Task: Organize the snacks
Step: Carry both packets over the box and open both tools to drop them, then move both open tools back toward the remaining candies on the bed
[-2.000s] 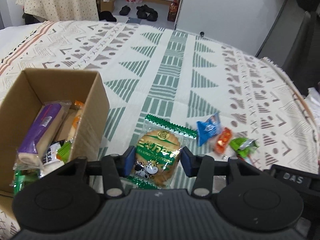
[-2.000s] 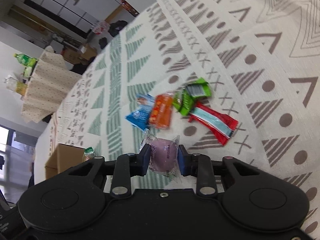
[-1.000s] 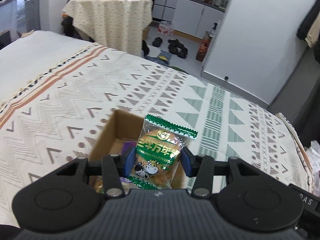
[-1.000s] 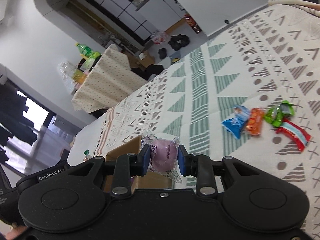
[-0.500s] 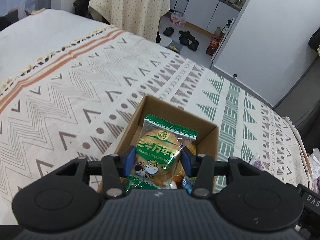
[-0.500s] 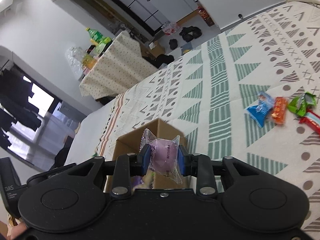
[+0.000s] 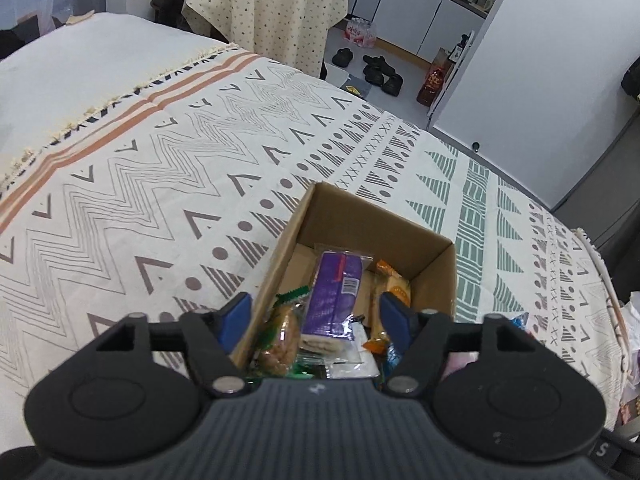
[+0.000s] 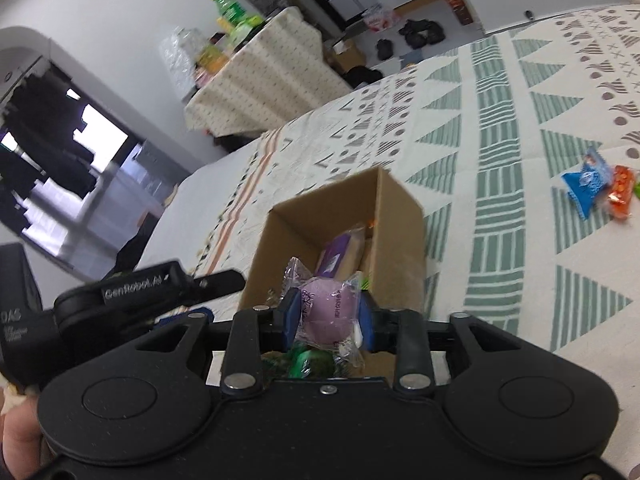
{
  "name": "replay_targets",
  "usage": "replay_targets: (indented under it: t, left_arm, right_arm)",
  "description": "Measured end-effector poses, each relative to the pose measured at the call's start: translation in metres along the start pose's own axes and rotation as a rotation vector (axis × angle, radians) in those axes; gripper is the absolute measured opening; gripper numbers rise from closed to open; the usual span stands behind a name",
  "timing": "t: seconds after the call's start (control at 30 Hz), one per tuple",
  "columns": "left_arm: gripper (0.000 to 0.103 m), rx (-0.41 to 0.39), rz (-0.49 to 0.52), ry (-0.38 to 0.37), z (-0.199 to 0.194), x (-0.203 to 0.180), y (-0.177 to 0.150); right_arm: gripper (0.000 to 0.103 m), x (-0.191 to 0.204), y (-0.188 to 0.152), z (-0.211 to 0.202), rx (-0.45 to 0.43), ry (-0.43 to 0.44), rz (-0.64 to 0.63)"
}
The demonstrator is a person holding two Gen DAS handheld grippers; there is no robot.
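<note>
A cardboard box (image 7: 360, 220) stands on the patterned cloth, holding a purple pack (image 7: 336, 292), an orange snack (image 7: 394, 284) and other packets. My left gripper (image 7: 316, 320) hangs over the box's near end, jaws opening with nothing between them. The green cookie packet (image 7: 280, 340) lies in the box below it. In the right wrist view my right gripper (image 8: 328, 316) is above the box (image 8: 400, 248). Its jaws are opening, but the pads still touch a round purple snack (image 8: 328, 312) in clear wrap.
A blue packet (image 8: 586, 182) and an orange packet (image 8: 620, 190) lie loose on the cloth to the right of the box. The left gripper's black body (image 8: 132, 292) sits close at the left. Beyond the bed stand a draped table (image 7: 260, 4) and shoes on the floor.
My left gripper's jaws have spread and the green cookie packet has dropped from them into the box. My right gripper has come over the box with the purple snack, its pads slightly wider apart.
</note>
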State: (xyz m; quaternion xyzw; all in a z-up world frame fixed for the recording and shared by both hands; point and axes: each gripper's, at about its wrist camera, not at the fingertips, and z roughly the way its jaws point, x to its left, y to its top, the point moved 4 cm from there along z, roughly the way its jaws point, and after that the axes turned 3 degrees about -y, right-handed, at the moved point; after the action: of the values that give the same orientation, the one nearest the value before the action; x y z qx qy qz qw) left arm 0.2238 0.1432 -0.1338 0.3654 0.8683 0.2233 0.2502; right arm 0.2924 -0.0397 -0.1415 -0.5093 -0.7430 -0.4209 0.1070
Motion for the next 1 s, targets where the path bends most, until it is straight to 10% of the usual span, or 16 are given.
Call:
replay_targets:
  t: [0.07, 0.43, 1.0]
  left_arm:
    - [0.076, -0.005, 0.011, 0.022, -0.002, 0.0, -0.001]
    - [0.084, 0.031, 0.048, 0.036, -0.002, -0.017, -0.019]
    - [0.103, 0.029, 0.083, 0.01, 0.001, -0.065, -0.028]
  right_arm:
    - [0.059, -0.001, 0.0, -0.006, -0.026, 0.008, 0.0]
    - [0.06, -0.044, 0.011, -0.022, -0.06, -0.121, 0.093]
    - [0.093, -0.087, 0.022, -0.055, -0.126, -0.283, 0.11]
